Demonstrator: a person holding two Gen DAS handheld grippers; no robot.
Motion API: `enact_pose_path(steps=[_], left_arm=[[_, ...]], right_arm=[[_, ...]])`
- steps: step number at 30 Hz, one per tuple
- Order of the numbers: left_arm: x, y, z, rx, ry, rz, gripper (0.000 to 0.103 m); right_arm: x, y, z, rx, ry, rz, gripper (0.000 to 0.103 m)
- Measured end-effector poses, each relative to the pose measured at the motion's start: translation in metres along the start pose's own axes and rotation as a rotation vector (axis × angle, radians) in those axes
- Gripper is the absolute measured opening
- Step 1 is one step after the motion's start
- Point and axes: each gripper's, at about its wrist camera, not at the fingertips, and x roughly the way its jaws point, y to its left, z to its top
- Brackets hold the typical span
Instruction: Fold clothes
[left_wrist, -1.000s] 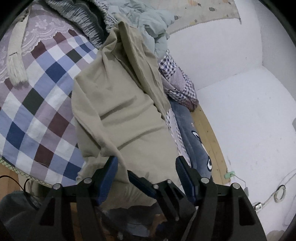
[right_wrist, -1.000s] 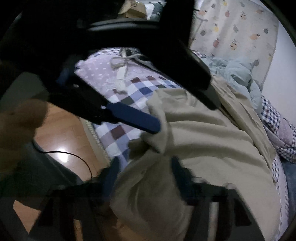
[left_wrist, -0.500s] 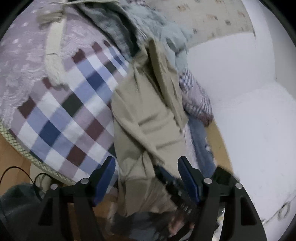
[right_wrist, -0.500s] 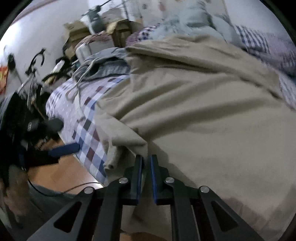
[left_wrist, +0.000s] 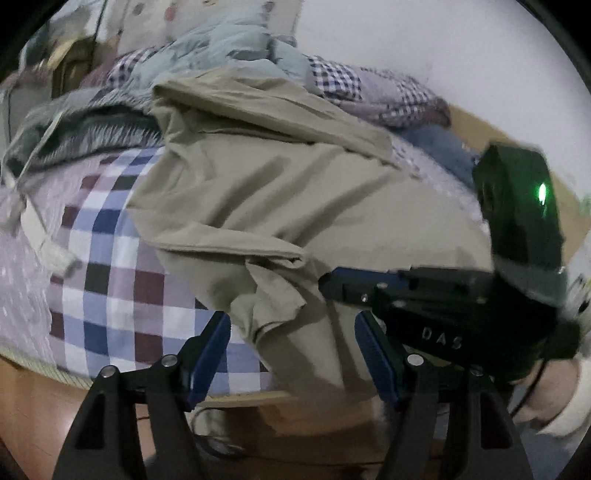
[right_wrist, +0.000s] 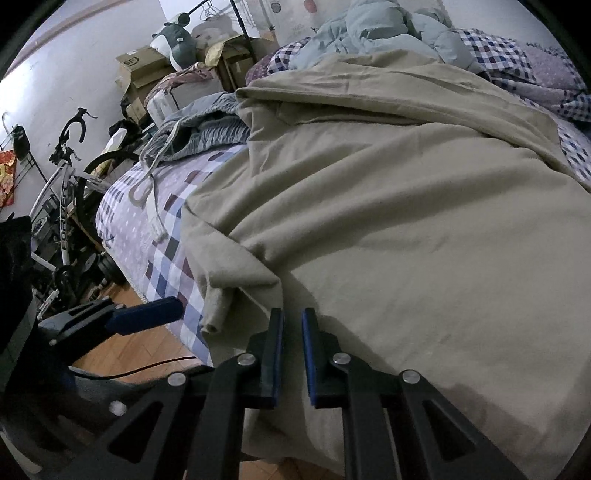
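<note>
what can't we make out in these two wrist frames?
- Left wrist: whether the right gripper pinches the beige garment; its tips are blurred.
- Right wrist: the garment's near hem, behind the right gripper's fingers.
- Left wrist: the bed's far end is smeared.
- Both: garment type, bunched.

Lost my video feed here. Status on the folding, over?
Left gripper open, empty, above khaki garment's near edge. Right gripper nearly shut at same edge; grip on cloth unclear. Garment spread rumpled on checked bedspread. Nothing obstructing.

Left gripper (left_wrist: 291, 354), jaws wide apart, over rumpled beige garment (left_wrist: 295, 192) on checked bedspread (left_wrist: 110, 266)
</note>
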Motion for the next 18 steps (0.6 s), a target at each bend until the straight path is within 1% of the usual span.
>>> enact_pose_path(steps=[3,6,8,9,11,12,13,14,16,17,18], left_arm=[[0.002,-0.006,-0.001,0.048,-0.005,0.054,0.068],[0.009,-0.003,0.000,0.040,0.008,0.068,0.057],[0.005,0.000,0.000,0.024,0.003,0.056,0.050],[0.003,0.002,-0.001,0.015,-0.001,0.048,0.044],[-0.003,0.005,-0.001,-0.002,-0.009,0.032,0.038],[-0.005,0.007,-0.002,-0.011,-0.013,0.025,0.026],[-0.008,0.009,-0.002,-0.019,-0.017,0.017,0.019],[-0.011,0.010,-0.002,-0.028,-0.022,0.009,0.019],[-0.016,0.014,-0.003,-0.045,-0.030,-0.006,0.010],[-0.019,0.015,-0.004,-0.054,-0.034,-0.014,0.007],[-0.021,0.017,-0.004,-0.062,-0.038,-0.022,0.006]], right_arm=[[-0.001,-0.003,0.000,0.009,0.000,-0.005,0.011],[-0.003,-0.005,0.000,0.012,-0.008,-0.010,0.012],[-0.005,-0.006,0.000,0.014,-0.011,-0.014,0.012],[-0.006,-0.007,0.000,0.015,-0.012,-0.016,0.012],[-0.007,-0.008,0.000,0.013,-0.012,-0.021,0.012],[-0.008,-0.008,0.000,0.011,-0.014,-0.024,0.013],[-0.008,-0.009,0.000,0.010,-0.015,-0.028,0.014],[-0.009,-0.009,0.000,0.008,-0.018,-0.030,0.015],[-0.013,-0.008,0.000,0.001,-0.029,-0.032,0.017],[-0.016,-0.007,0.001,-0.004,-0.037,-0.032,0.020],[-0.018,-0.007,0.001,-0.009,-0.044,-0.031,0.022]])
